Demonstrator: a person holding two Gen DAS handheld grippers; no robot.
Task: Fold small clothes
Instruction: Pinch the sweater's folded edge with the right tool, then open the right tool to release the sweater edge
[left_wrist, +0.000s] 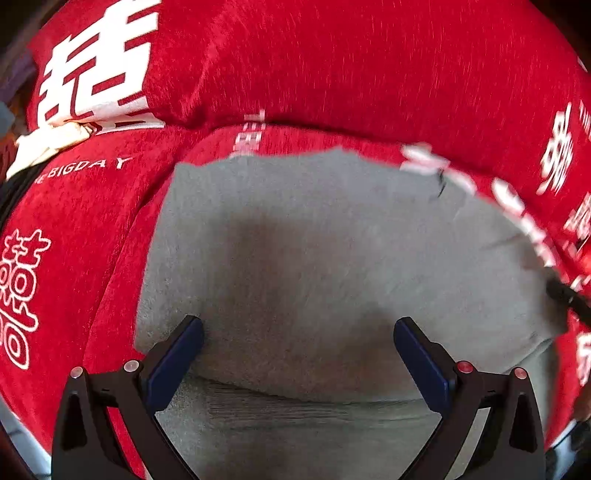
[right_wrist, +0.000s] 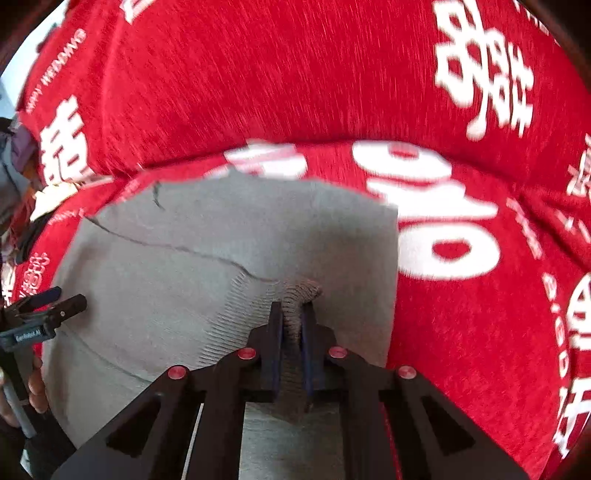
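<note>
In the right wrist view, the right gripper (right_wrist: 293, 314) is nearest: its two dark fingers stand almost together and pinch a raised fold of the grey cloth (right_wrist: 221, 258) between the blue pads. The pinched part is ribbed, like a hem or cuff, and it bunches up just above the fingertips. The cloth lies flat on a red cover (right_wrist: 295, 74) with white printed characters, and a thin dark seam runs across the cloth from the upper left toward the pinch.

In the left wrist view, the left gripper (left_wrist: 298, 332) is wide open. Its fingers stand far apart above the near part of the cloth (left_wrist: 314, 229) and nothing is between the pads. A ribbed band crosses the cloth low between the fingers. The red cover (left_wrist: 332, 66) surrounds the cloth on the left, top and right sides.

At the left edge of the right wrist view, a hand (right_wrist: 35, 384) holds the left gripper (right_wrist: 64, 301) beside the cloth edge
</note>
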